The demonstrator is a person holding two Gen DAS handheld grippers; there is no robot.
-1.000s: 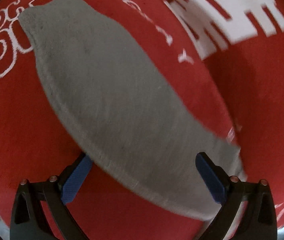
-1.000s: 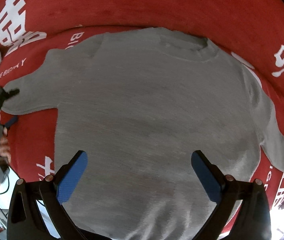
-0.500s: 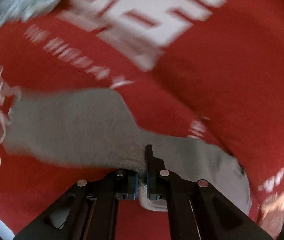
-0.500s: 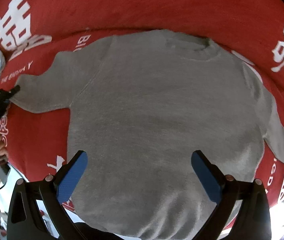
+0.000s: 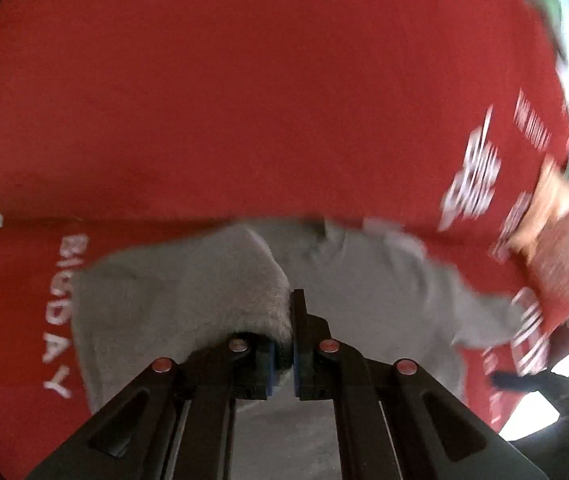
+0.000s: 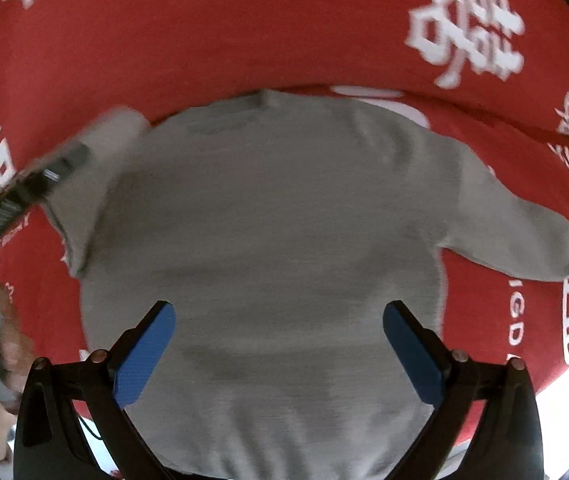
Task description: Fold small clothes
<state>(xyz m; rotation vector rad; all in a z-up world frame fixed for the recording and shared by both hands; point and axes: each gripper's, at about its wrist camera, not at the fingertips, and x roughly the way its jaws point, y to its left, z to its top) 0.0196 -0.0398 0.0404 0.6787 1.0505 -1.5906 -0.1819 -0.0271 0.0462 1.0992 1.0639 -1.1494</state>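
The left hand-held gripper (image 5: 282, 354) is pinching the grey sweater's (image 6: 268, 240) sleeve (image 5: 188, 292) to fold it inward. The right hand-held gripper (image 6: 278, 354) is hanging wide open, empty, above the red cover (image 6: 244, 32).

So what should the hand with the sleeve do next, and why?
Probably carry the sleeve across onto the sweater's chest and let go. The left gripper has its jaws shut on the cuff, lifted, while the right gripper hovers open.

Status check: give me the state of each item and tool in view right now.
grey sweater: spread flat on the red cloth, one sleeve lifted.
lifted sleeve: pinched at its cuff.
left tool: shut on the sleeve.
right tool: open, above the sweater, holding nothing.
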